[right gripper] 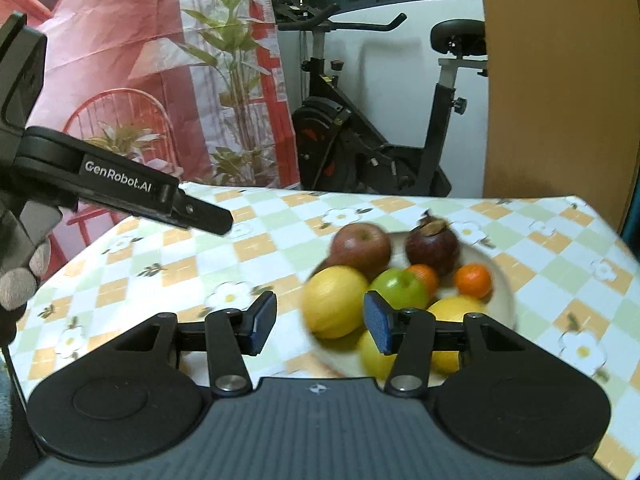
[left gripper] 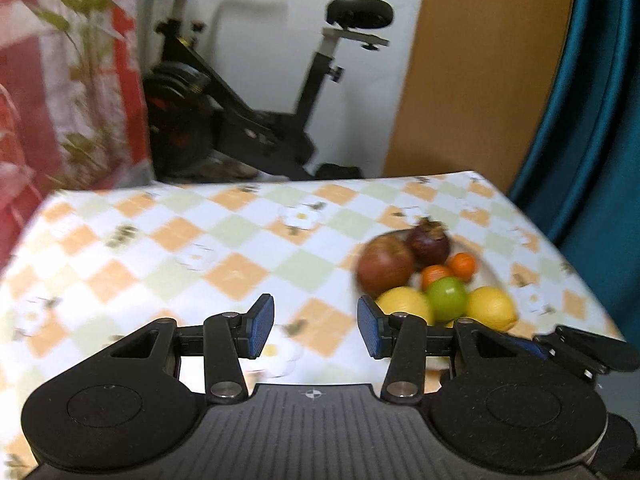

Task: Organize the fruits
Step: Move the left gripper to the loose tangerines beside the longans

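Observation:
A pale plate [right gripper: 502, 280] on the checked tablecloth holds a heap of fruit: a red apple [right gripper: 360, 248], a dark mangosteen [right gripper: 432, 246], a green apple [right gripper: 400, 290], two small oranges [right gripper: 473, 280], and several lemons [right gripper: 334, 302]. The same plate of fruit shows in the left wrist view, with the red apple [left gripper: 384, 266] and green apple [left gripper: 446, 298]. My left gripper [left gripper: 316, 326] is open and empty, left of the plate. My right gripper [right gripper: 319, 322] is open and empty, just in front of the lemons.
The table [left gripper: 160, 248] has a far edge and a right corner close behind the plate. An exercise bike [right gripper: 360, 140] stands behind the table. A red patterned curtain and a plant [right gripper: 236, 80] are at the left. A wooden panel [right gripper: 552, 80] is at the right.

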`<state>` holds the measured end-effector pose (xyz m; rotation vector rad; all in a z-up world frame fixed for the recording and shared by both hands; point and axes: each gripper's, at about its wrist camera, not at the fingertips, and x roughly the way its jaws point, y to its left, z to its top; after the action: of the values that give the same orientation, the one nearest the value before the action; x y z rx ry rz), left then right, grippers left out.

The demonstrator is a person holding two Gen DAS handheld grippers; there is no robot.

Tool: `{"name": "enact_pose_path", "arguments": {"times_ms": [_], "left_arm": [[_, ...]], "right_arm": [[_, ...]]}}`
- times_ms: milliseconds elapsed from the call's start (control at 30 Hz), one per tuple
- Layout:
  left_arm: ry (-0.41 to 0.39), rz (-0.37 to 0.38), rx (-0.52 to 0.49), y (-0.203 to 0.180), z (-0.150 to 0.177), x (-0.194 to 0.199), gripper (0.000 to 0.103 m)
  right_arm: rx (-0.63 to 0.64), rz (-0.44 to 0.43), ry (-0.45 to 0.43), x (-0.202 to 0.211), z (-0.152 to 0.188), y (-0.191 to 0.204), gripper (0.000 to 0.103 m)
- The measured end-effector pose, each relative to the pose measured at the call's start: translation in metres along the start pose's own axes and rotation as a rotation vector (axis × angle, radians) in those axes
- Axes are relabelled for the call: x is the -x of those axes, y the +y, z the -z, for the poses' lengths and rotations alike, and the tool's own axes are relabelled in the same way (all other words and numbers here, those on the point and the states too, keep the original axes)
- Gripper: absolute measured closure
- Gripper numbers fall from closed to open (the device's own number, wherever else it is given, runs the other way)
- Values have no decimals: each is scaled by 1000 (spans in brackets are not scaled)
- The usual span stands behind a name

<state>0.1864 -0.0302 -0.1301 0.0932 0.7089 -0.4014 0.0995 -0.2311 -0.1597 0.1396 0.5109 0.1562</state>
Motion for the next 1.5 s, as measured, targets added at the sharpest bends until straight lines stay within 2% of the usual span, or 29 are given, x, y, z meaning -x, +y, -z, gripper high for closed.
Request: {"name": "enact_pose_path", "arguments": {"times_ms": [233, 600, 767, 1100, 1500], "left_arm": [[-41, -47, 32, 29, 18, 34, 55], [4, -64, 79, 52, 56, 34, 55], [-6, -51, 155, 62, 67, 35, 54], [5, -31, 156, 59, 87, 31, 54], [8, -14, 145, 56, 94, 30, 55]], "right_arm": [[27, -88, 52, -6, 20, 41, 51], [84, -166, 124, -19, 38, 77, 51], [149, -210, 147, -22, 45, 94, 51], [135, -219, 199, -34, 53, 102, 51], [162, -225, 207, -39, 56, 108, 51]]}}
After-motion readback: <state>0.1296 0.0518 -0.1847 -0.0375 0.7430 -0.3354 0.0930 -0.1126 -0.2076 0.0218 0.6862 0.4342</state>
